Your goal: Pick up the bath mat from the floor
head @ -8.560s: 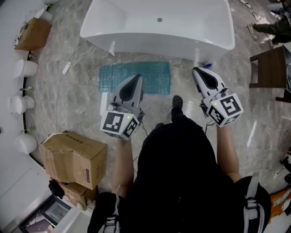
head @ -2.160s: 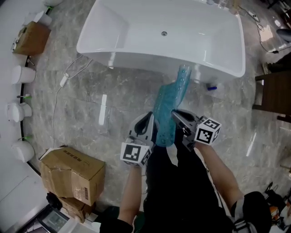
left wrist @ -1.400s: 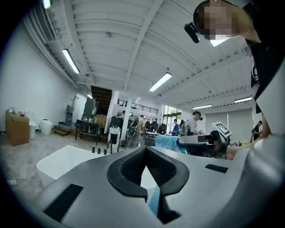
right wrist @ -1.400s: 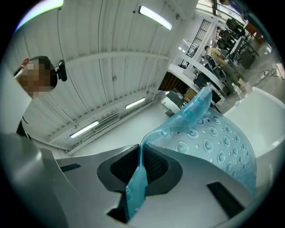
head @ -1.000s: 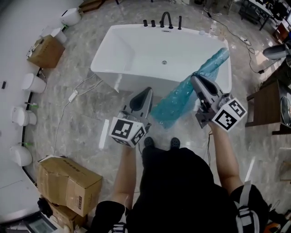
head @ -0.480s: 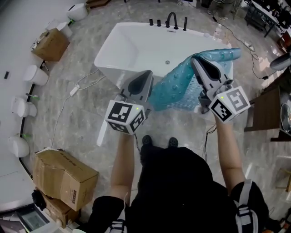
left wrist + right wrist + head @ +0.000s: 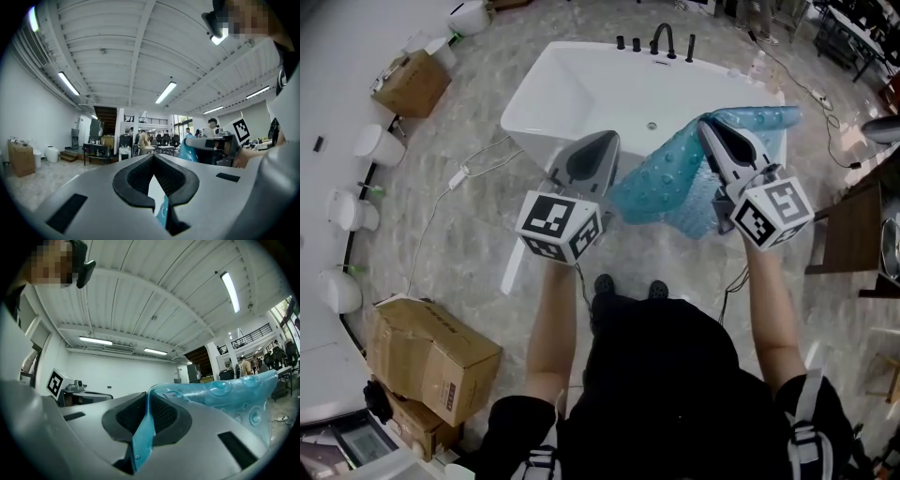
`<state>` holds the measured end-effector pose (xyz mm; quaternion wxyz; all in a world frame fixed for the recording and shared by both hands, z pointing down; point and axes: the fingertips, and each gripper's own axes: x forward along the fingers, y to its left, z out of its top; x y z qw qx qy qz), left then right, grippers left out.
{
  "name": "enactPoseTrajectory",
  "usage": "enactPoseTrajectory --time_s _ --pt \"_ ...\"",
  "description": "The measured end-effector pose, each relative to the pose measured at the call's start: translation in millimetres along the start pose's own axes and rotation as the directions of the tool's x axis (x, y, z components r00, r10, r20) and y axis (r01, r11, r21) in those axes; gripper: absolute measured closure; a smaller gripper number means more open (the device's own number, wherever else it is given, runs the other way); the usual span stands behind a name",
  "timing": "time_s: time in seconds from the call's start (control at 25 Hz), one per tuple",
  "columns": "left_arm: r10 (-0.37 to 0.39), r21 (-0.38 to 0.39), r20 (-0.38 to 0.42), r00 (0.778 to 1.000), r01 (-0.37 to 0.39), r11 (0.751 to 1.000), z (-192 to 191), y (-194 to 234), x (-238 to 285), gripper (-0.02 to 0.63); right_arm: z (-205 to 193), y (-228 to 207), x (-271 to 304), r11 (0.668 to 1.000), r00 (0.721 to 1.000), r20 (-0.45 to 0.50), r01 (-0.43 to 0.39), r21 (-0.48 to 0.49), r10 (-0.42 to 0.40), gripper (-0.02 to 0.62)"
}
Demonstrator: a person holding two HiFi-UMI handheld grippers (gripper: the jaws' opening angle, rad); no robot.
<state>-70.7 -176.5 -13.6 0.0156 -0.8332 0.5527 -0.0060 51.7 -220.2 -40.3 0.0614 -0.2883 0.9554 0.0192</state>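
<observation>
Left forearm (image 7: 551, 323) and right forearm (image 7: 771, 309) reach up from the lower centre of the head view, roughly parallel; left gripper (image 7: 602, 141) sits centre left, right gripper (image 7: 711, 129) centre right; each clamps an edge of the bath mat (image 7: 670, 183).

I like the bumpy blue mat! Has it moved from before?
Yes. The bath mat has risen off the floor beside the bathtub and now hangs stretched between the left gripper and right gripper.
</observation>
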Motion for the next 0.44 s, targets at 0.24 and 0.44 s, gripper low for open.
enactPoseTrajectory --time_s 0.24,0.44 --pt "-0.001 0.015 0.000 1.000 0.001 1.000 4.2 3.5 5.1 0.594 -0.8 -0.7 1.2 1.000 1.000 -0.006 -0.003 -0.008 0.003 0.560" --pt "0.004 0.016 0.005 1.000 -0.004 1.000 4.9 4.5 7.8 0.594 0.3 -2.4 -2.4 1.000 1.000 0.010 -0.013 -0.004 0.013 0.560"
